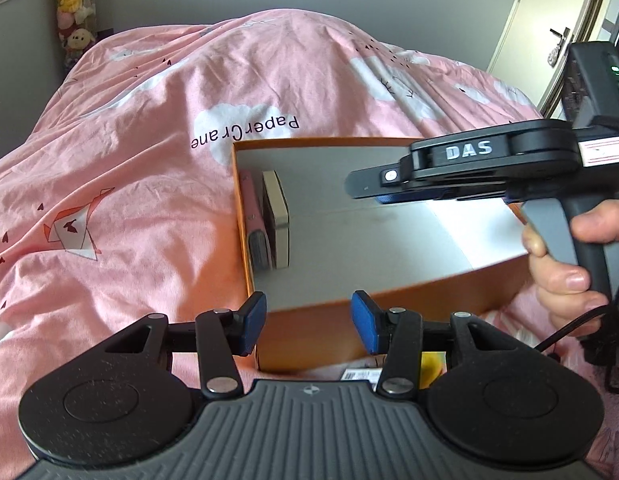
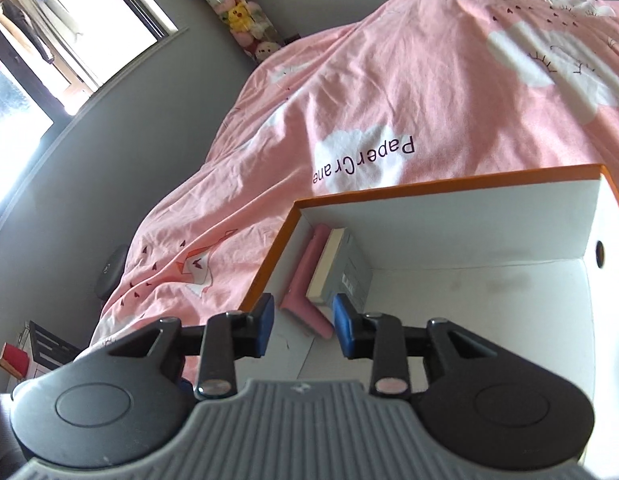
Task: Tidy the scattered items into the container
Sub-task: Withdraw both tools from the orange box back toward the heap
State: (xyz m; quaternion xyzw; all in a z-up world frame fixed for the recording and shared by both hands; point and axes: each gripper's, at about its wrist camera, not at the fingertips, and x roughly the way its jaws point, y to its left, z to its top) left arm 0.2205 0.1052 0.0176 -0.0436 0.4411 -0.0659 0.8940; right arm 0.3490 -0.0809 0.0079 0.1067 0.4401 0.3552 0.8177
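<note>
An orange box (image 1: 389, 312) with a white inside sits on the pink bed cover; it also shows in the right wrist view (image 2: 449, 187). A pink book (image 1: 253, 208) and a cream-edged book (image 1: 278, 216) stand against its left wall, also seen in the right wrist view as the pink book (image 2: 305, 280) and the grey book (image 2: 345, 268). My left gripper (image 1: 308, 322) is open and empty at the box's near wall. My right gripper (image 2: 303, 326) is open and empty over the box's near left corner; its side shows in the left wrist view (image 1: 373, 188).
The pink duvet (image 1: 149, 140) rises in a mound behind the box. A yellow item and a labelled packet (image 1: 431, 364) lie under my left gripper, mostly hidden. A window (image 2: 49, 40) is at left, a door (image 1: 549, 32) at right.
</note>
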